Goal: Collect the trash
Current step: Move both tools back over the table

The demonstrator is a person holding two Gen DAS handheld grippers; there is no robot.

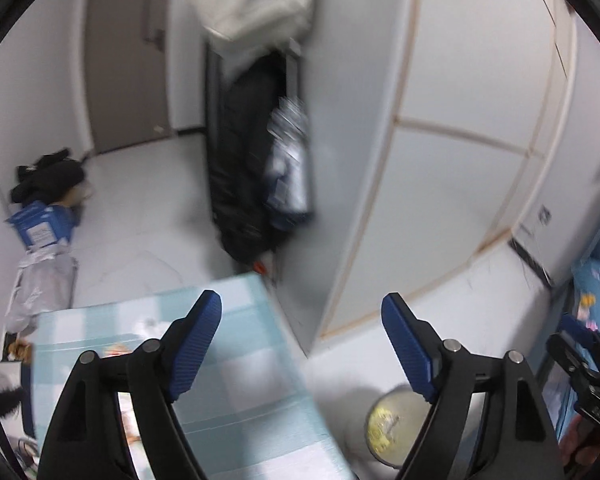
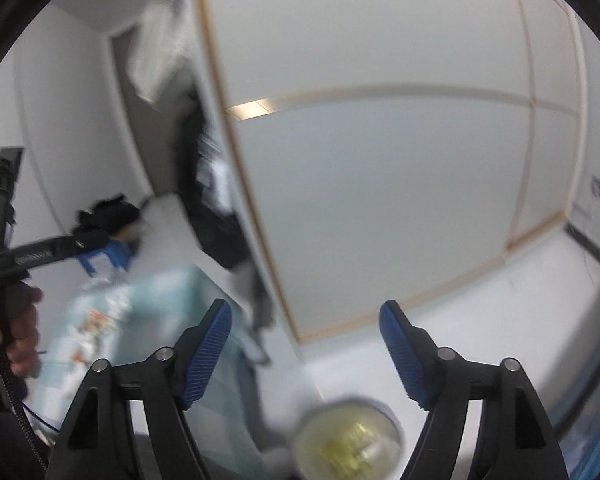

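- The left gripper (image 1: pixel 302 320) is held above the floor with its blue-padded jaws spread wide and nothing between them.
- The right gripper (image 2: pixel 305 328) is likewise wide open and empty.
- A round trash bin (image 1: pixel 392 426) stands on the pale floor below both grippers, well apart from the fingertips; something yellow lies inside it.
- In the left view the bin sits low, just inside the right finger; in the right view it appears low between the two fingers.
- A table with a light blue checked cloth (image 1: pixel 228 360) stands just left of the bin.
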